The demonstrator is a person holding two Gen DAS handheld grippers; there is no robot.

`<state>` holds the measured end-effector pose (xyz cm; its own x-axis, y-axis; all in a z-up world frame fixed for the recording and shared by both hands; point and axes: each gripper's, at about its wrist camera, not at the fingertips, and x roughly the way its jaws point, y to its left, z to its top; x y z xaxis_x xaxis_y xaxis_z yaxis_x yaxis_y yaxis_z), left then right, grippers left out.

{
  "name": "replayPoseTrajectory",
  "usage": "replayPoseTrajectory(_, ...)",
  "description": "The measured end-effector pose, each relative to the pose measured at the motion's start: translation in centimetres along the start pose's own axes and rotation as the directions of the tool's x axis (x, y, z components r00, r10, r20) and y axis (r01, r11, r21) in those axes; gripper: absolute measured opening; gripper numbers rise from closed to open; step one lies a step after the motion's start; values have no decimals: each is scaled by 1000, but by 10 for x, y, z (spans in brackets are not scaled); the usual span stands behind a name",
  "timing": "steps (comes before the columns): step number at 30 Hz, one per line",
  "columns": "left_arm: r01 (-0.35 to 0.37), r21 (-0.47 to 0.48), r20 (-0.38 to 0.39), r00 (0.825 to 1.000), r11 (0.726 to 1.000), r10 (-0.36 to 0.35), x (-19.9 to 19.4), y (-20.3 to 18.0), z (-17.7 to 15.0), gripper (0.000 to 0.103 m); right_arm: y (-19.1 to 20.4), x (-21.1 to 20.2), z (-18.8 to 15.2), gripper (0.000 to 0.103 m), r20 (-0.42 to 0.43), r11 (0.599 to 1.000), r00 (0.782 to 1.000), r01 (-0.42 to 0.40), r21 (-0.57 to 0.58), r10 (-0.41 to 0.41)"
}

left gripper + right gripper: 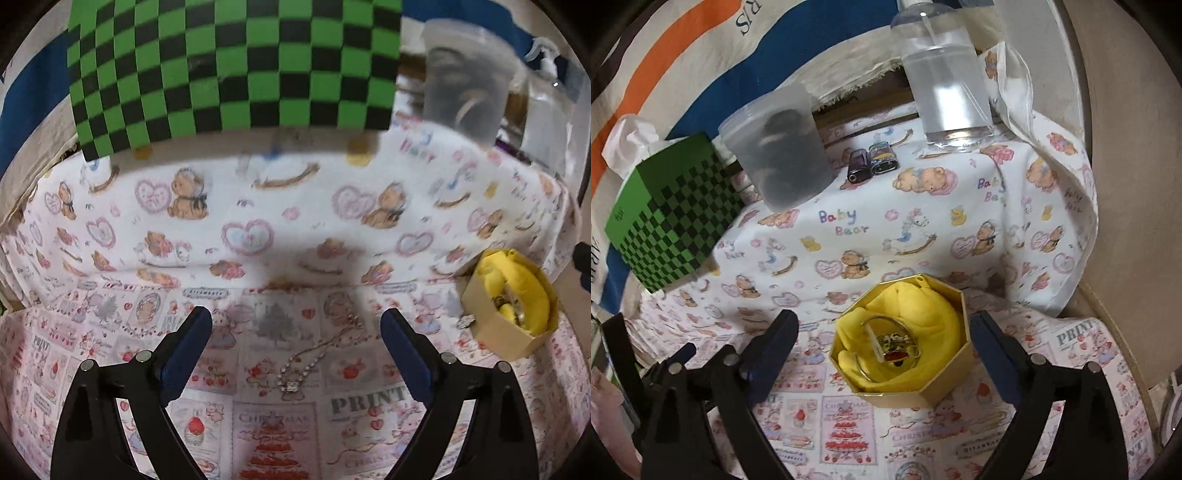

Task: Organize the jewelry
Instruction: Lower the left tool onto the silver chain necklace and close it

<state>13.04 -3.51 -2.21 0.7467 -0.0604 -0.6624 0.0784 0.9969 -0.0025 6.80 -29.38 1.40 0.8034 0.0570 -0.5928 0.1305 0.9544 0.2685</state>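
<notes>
A rhinestone necklace (308, 360) lies stretched on the patterned cloth, between the fingers of my left gripper (295, 321), which is open and empty just above it. A gold octagonal box (955, 393) lined with yellow cloth holds a gold bangle and a ring with a red stone (897, 350). The box sits between the fingers of my right gripper (884, 325), which is open and empty. The same box (491, 325) shows at the right in the left wrist view, with a small silver piece (466, 322) beside it.
A green and black checkered box (668, 225) stands at the back left, a frosted plastic container (783, 147) and a clear pump bottle (949, 92) behind. Two small dark items (873, 162) lie between them. A wall (1126, 166) runs along the right.
</notes>
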Motion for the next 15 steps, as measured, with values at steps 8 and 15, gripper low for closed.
replayPoseTrajectory(8,-36,34,-166,985,999,41,34,-5,-7,58,16,10,-10,97,-11,998,999,31,-49,-32)
replayPoseTrajectory(15,5,78,-190,982,997,10,38,-20,-13,4,25,5,-12,97,-4,997,1000,15,-82,-15)
